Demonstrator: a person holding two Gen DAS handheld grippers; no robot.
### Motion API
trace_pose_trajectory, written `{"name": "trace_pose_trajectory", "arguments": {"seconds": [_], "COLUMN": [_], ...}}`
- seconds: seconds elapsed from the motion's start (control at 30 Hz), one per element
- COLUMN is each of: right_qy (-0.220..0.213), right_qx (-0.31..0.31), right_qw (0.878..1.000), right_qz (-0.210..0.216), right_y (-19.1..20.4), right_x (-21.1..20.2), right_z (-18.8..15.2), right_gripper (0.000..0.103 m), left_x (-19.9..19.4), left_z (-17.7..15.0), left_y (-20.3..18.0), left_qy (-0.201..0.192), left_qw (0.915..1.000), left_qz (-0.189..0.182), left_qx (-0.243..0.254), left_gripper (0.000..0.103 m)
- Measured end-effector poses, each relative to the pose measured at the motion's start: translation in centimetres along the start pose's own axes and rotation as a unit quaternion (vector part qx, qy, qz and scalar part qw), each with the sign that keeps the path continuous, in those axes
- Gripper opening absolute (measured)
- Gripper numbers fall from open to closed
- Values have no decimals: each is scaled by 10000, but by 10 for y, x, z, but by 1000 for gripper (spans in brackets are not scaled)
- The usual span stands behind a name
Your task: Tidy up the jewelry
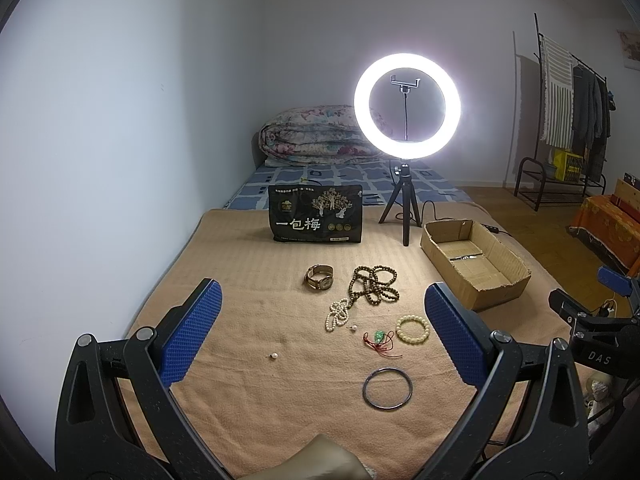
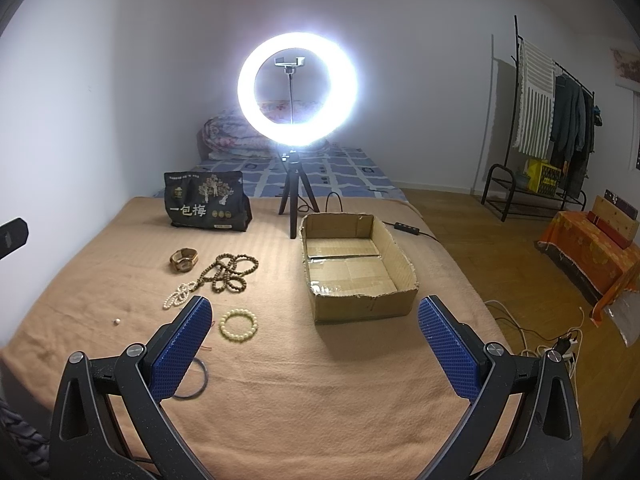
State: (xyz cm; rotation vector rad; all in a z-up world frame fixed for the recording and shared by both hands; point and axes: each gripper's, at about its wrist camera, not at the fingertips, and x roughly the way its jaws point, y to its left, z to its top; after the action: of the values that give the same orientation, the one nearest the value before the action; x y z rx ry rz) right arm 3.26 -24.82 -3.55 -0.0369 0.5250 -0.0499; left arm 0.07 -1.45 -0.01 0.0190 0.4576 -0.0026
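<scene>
So the jewelry is all spread loose on a tan blanket [image 1: 248,272] over the bed. There's a gold-tone watch [image 1: 319,277] lying on its side toward the far left, a long string of brown wooden beads [image 1: 375,282] tangled in loops just right of it, and a bunched-up white pearl strand [image 1: 338,313] touching the near end of those beads. Nearer in: a pale cream bead bracelet [image 1: 412,327], a little green charm on red cord [image 1: 378,339] just left of it, and a thin dark metal bangle [image 1: 387,389] closest of all. Two single pearls sit apart, one beside the pearl strand [image 1: 353,328] and one well off to the left [image 1: 274,356].

Both claws are wide open and holding nothing: left gripper [image 1: 318,336], right gripper [image 2: 314,344].

The left camera gets the whole spread, charm and bangle in full. From the right one the charm is hidden behind a blue finger pad [image 2: 182,350] and only an arc of the bangle peeks out, but you see straight into the empty cardboard box [image 2: 404,268], which sits to the right of the jewelry.

Farther back: a black snack bag [image 1: 315,214] standing upright, a lit ring light [image 1: 407,106] on a small tripod, a folded floral quilt [image 1: 312,136] against the wall. Wood floor on the right, with a clothes rack [image 2: 552,120].
</scene>
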Motion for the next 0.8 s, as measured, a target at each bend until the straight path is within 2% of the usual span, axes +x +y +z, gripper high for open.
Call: {"name": "trace_pose_trajectory", "arguments": {"seconds": [0.47, 0.63, 0.8], "right_qy": [186, 402, 714], "right_qx": [7, -51, -129], "right_qw": [9998, 9992, 9972], "right_qz": [-7, -24, 171], "right_y": [2, 2, 2], "right_x": [13, 25, 42], "right_z": [-4, -7, -13], "right_gripper": [102, 102, 102], "left_x": [10, 24, 39], "left_z": [3, -1, -7], "left_y": [6, 16, 24], "left_qy": [170, 366, 607], "left_qw": [9998, 9992, 9980], "left_qz": [43, 90, 106], "left_qx": [-42, -146, -162], "left_gripper": [103, 103, 103]}}
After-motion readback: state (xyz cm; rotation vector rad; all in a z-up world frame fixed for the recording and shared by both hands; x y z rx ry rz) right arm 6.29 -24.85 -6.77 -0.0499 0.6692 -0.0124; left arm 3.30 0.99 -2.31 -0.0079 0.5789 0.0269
